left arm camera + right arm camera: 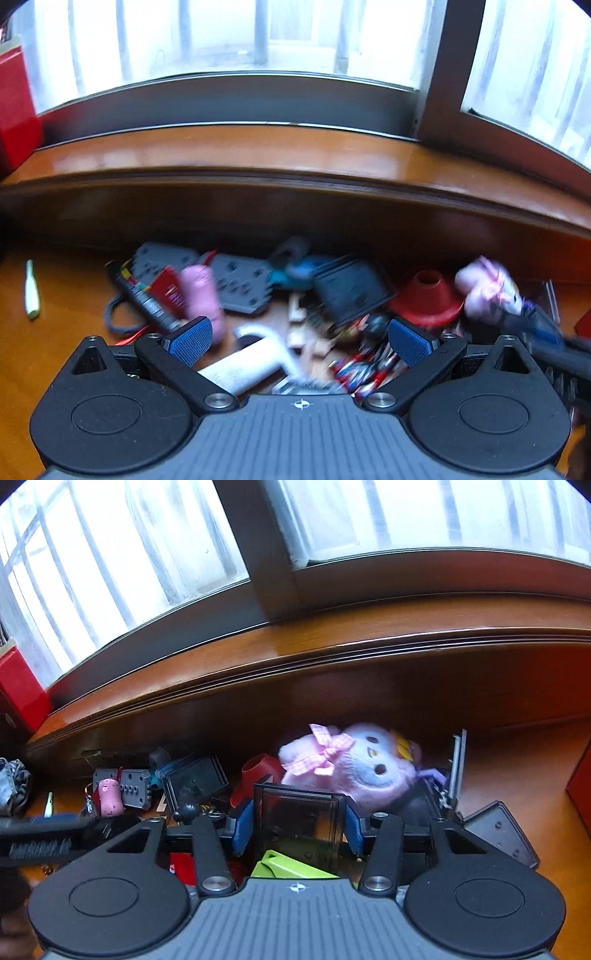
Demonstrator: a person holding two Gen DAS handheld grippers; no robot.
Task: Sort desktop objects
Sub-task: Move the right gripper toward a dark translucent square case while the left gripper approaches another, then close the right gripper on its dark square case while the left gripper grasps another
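Observation:
A pile of small objects lies on a wooden desk below a window sill. My left gripper (301,339) is open and empty above the pile; the view is blurred. Under it lie a white tube (247,363), a pink roll (203,295), dark grey plastic parts (240,284), a dark box (351,288) and a red cone (428,295). My right gripper (297,829) is shut on a dark translucent plastic box (299,827), held upright. Behind it sits a pink plush toy (354,764). A lime green object (291,866) lies under the box.
A wooden sill ledge (295,158) overhangs the back of the desk. A red box (14,122) stands at far left. A white-green pen-like item (31,291) lies apart at left. Another dark box (498,830) lies at right, next to a red object (581,794).

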